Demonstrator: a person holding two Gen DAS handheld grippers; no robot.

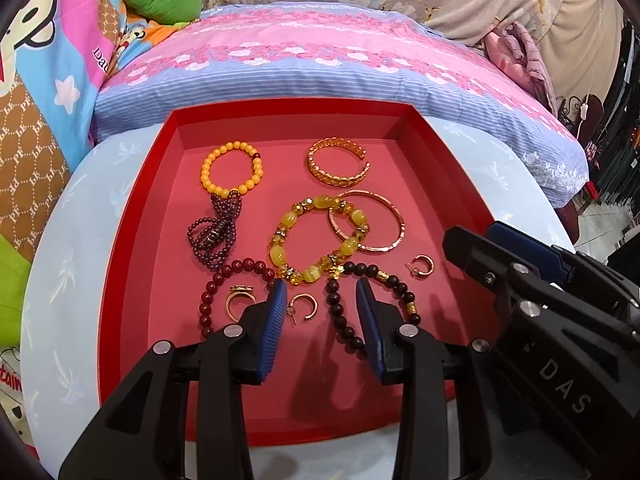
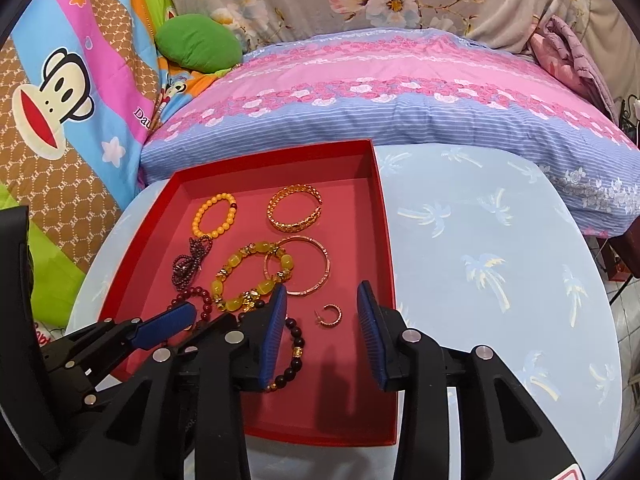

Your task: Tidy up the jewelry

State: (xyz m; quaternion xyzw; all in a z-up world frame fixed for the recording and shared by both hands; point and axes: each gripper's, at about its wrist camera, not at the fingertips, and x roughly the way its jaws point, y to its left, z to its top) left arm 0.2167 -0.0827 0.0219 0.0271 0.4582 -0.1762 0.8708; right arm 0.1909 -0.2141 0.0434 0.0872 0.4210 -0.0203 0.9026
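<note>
Jewelry lies spread over the floor of the red tray (image 1: 132, 216) on my round blue worktop (image 2: 480, 240), which sits just beside a pink-and-blue pillow (image 2: 380, 80) on the bed. My left gripper (image 1: 321, 300) hangs over the tray's near end, jaws spread and holding nothing; one hoop earring (image 1: 303, 307) lies on the tray between its pads, with the dark bead bracelet (image 1: 394, 284) curving behind the right pad. My right gripper (image 2: 322, 310) is also spread and empty above the second hoop earring (image 2: 330, 314). Only the left wrist view shows a ring (image 1: 240, 298) beside the red bead bracelet (image 1: 216, 292); in the right view my left gripper covers that spot. The open gold cuff (image 1: 338, 162) has its gap turned toward the tray's right wall. The purple bead strand (image 1: 214, 232) runs lengthwise away from me, touching the orange bead bracelet (image 1: 232, 168).
</note>
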